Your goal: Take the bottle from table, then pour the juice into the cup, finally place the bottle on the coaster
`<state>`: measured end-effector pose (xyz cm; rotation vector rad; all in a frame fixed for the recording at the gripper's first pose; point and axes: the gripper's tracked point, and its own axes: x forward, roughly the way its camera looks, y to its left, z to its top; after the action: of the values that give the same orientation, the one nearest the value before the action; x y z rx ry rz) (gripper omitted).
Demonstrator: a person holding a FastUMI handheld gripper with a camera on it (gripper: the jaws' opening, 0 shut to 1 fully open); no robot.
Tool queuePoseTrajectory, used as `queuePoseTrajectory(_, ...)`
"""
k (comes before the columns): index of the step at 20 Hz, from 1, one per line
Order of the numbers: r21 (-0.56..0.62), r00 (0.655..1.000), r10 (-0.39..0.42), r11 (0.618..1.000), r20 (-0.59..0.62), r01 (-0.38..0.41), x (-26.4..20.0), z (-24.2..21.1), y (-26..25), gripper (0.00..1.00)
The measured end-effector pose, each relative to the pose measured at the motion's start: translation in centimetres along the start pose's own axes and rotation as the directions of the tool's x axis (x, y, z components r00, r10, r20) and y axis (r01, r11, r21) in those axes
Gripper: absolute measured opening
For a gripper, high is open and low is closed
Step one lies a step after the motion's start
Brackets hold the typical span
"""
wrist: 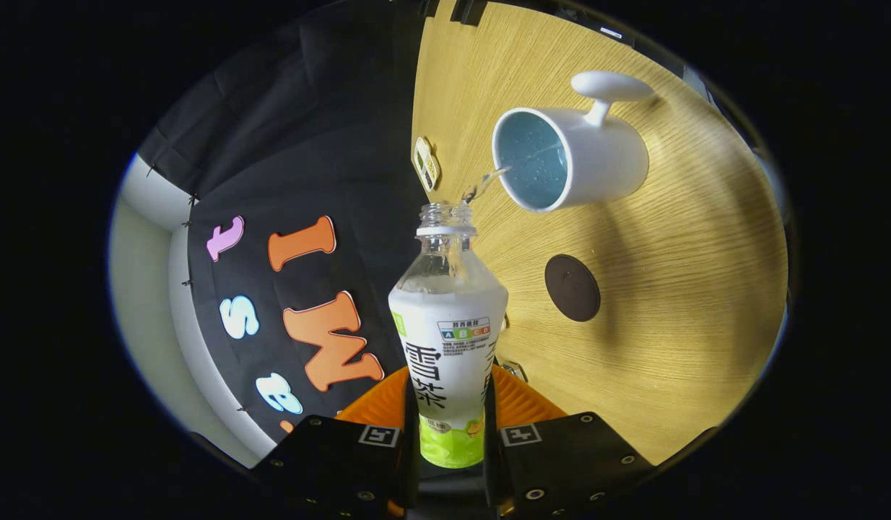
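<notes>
Bottle (449,339) clamped in the claw (451,433), both fingers pressed against its lower sides, and tipped over so its open neck points at the cup (570,160). A thin stream of clear liquid leaves the mouth and arcs into the cup's blue inside, where droplets already cling to the wall. The cup stands on the wooden desk (676,303), its handle turned away from the bottle. The dark round coaster (572,287) lies bare on the desk just beside the cup, apart from it, waiting for the bottle.

The pour looks to be in full flow, I'd say. The stream is narrow and lands close to the near rim, so a small wobble or an easing of the tilt could drop it short and wet the desk. Tipping further could make it gush and splash out. The grip sits low on the bottle, so it might twist between the fingers. Swinging across to the coaster before righting it would trail drips.
</notes>
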<state>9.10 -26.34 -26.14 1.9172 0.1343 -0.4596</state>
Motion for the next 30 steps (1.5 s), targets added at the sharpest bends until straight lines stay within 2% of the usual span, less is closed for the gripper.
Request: queuePoseTrajectory(30,0.186,1.0,0.007,0.982,0.023,-0.011,-0.7,0.9,3.0,0.36)
